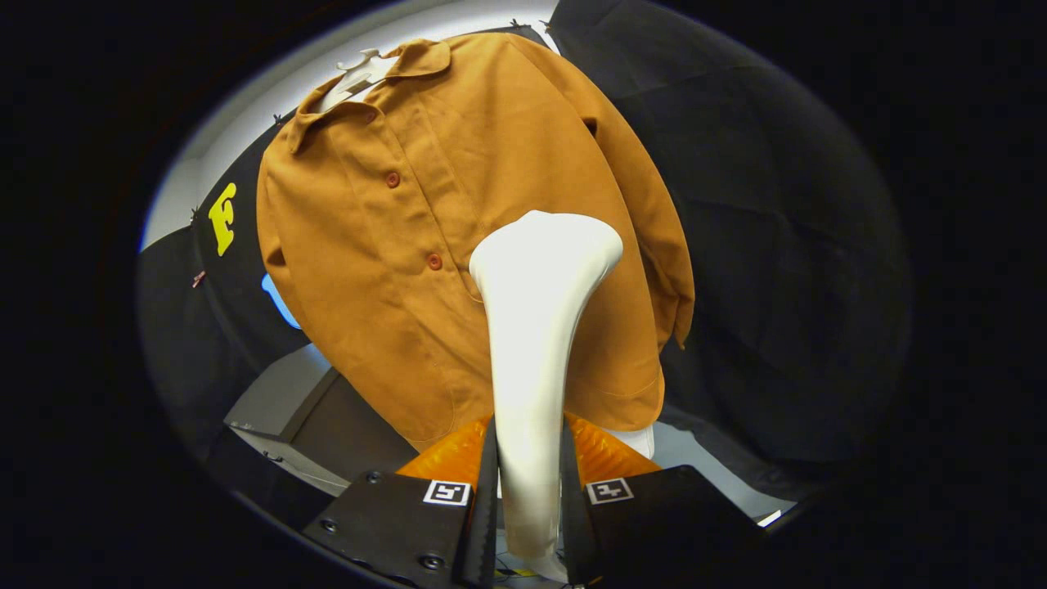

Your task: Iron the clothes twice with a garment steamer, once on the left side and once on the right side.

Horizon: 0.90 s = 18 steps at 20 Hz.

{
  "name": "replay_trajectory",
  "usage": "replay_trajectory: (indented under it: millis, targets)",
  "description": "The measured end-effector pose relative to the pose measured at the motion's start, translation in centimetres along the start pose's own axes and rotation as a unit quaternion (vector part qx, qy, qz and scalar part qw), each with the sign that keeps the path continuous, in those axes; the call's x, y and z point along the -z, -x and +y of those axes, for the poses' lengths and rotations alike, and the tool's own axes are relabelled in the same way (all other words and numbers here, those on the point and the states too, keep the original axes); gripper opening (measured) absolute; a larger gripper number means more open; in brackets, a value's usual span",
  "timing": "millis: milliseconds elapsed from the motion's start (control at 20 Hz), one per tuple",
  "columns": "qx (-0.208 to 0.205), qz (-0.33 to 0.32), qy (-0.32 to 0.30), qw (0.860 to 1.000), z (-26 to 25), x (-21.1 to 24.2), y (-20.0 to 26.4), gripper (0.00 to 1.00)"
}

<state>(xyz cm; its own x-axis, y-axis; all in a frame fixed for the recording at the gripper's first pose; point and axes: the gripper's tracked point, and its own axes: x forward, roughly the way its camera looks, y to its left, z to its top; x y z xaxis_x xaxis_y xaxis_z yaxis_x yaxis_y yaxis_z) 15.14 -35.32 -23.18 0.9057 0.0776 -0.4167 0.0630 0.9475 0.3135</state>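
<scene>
Shirt, brown with a collar and a row of buttons down its front, hangs on a white hanger against the black cloth wall of the booth, beyond the fingers. Its bottom hem ends just above them, and one sleeve hangs down along the side, its cuff free of the cloth wall behind. Dark cloth lies open and bare beside that sleeve. On the other side of the shirt, below its lower edge, a grey table shows its corner and edge.

A white garment steamer rises from between the fingers, its narrow handle widening to a broad head that sits in front of the shirt's lower front, beside the button row; whether the head touches the fabric cannot be told.

The gripper is clamped on the steamer's handle, both fingers pressed against its sides.
</scene>
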Motion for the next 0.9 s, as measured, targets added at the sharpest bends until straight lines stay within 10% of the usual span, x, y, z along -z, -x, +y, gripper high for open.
replay_trajectory:
  millis: [900]
  targets:
    - [-0.039,-0.163,0.097,0.981,22.0,-9.6,11.2,0.36]
